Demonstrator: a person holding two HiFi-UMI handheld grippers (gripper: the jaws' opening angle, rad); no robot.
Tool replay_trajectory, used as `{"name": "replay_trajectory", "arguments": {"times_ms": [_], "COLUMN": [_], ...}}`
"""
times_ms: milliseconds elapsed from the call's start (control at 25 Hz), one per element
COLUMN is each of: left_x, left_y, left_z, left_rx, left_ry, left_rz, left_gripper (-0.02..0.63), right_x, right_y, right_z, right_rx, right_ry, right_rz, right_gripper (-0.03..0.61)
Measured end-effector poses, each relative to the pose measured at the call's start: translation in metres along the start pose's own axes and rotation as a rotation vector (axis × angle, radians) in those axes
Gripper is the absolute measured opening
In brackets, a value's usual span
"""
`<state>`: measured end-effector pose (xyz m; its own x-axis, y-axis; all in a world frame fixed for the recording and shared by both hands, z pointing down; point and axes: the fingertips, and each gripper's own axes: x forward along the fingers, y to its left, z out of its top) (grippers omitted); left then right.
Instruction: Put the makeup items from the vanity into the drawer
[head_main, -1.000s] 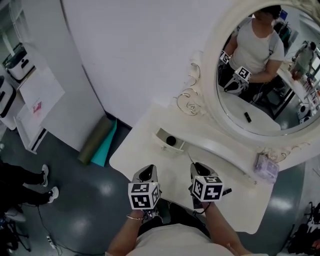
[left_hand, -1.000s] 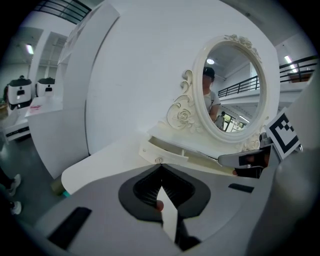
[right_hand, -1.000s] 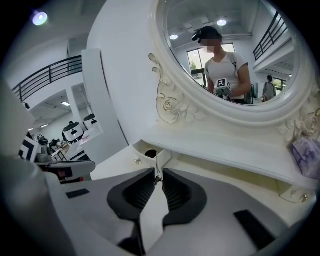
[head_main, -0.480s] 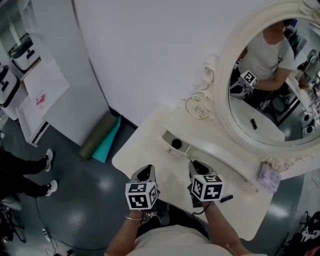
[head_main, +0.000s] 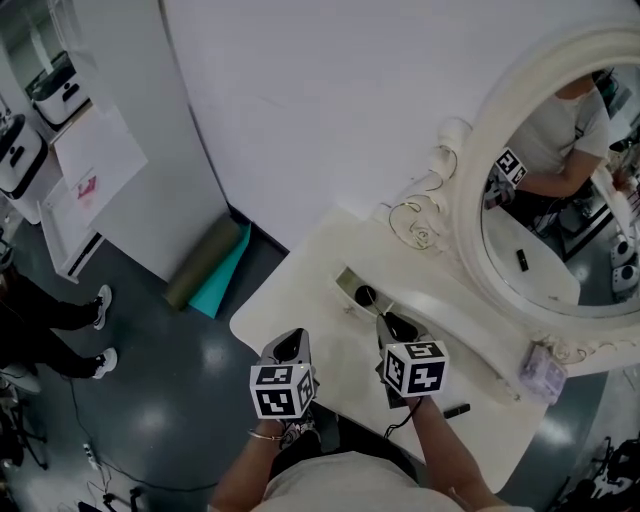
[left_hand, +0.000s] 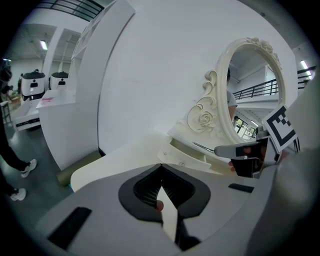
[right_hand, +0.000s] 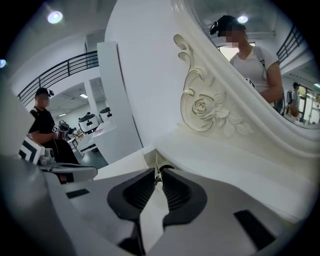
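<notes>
R gripper (right_hand: 156, 178): jaws nearly together, pinching a thin stick (left_hand: 204, 146) right at the tips. In R gripper view the stick pokes out past them at 12 o'clock, toward the open drawer (head_main: 347, 287). Head view: drawer sits at 11 o'clock from R gripper, w/ a small black round item (head_main: 367, 295) inside. L gripper (left_hand: 161, 169): jaws closed tip to tip, nothing btwn them, over the vanity (head_main: 300, 310) edge at 8 o'clock of R gripper. Black tube (head_main: 456, 410) lies on vanity at 4 o'clock of R gripper, apart from both jaws
</notes>
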<state>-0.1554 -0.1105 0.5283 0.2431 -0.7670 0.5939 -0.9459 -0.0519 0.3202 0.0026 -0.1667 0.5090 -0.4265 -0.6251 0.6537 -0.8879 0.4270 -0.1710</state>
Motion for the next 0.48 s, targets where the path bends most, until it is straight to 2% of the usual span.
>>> {"name": "replay_trajectory", "arguments": {"times_ms": [200,480], "left_x": [0.009,0.024], "left_y": [0.008,0.015], "left_z": [0.000,0.000], "left_rx": [-0.005,-0.013], "left_ry": [0.026,0.051], "left_rz": [0.015,0.023], "left_gripper": [0.008,0.008], "right_x": [0.020,0.041], "right_y": [0.000,-0.001], "right_z": [0.005,0.005], "right_rx": [-0.062,-0.056], "right_ry": [0.023,0.042], "right_rz": [0.010,0.041], "right_gripper": [0.060,0.061]}}
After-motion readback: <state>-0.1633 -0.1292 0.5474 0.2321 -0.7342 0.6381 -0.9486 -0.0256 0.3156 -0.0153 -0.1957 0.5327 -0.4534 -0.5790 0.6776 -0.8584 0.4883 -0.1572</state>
